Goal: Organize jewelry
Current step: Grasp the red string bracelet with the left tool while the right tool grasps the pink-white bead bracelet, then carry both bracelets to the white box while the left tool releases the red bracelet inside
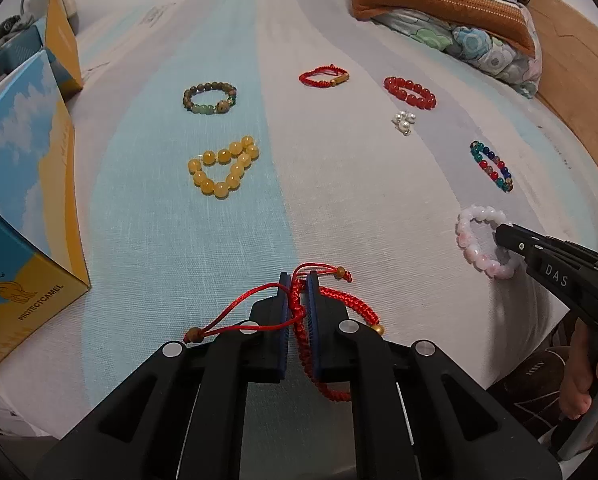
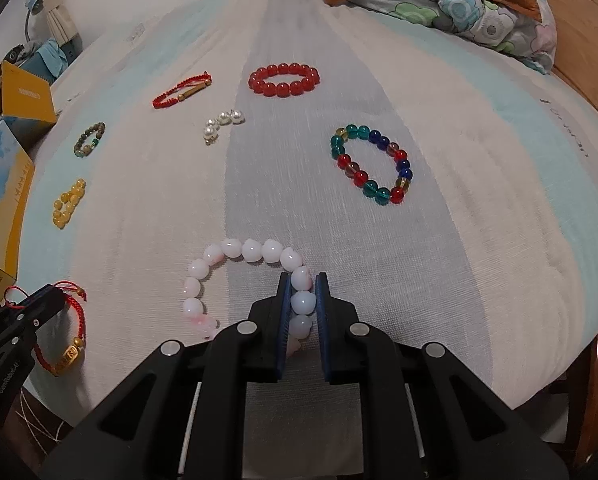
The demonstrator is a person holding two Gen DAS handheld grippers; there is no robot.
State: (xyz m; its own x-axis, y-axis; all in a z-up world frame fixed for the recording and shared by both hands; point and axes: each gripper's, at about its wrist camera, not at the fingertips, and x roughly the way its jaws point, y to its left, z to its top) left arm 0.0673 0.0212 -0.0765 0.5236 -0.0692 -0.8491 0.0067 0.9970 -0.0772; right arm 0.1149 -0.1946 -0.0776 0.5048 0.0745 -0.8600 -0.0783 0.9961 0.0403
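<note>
My left gripper (image 1: 298, 282) is shut on a red braided cord bracelet (image 1: 331, 300) with a gold charm, low over the bed near its front edge; it also shows in the right wrist view (image 2: 65, 336). My right gripper (image 2: 302, 280) is shut on a pale pink bead bracelet (image 2: 235, 250) that still lies on the sheet; it also shows in the left wrist view (image 1: 469, 240). Other bracelets lie on the sheet: yellow beads (image 1: 223, 170), brown-green beads (image 1: 209, 98), a red cord one (image 1: 323, 76), red beads (image 2: 283, 80), multicolour beads (image 2: 373, 164), and white pearls (image 2: 221, 124).
A blue and yellow box (image 1: 23, 184) stands at the left edge of the bed, with another yellow box (image 1: 61, 40) behind it. Folded blankets and a pillow (image 1: 447, 4) lie at the far right. The bed drops off on the right (image 2: 579, 320).
</note>
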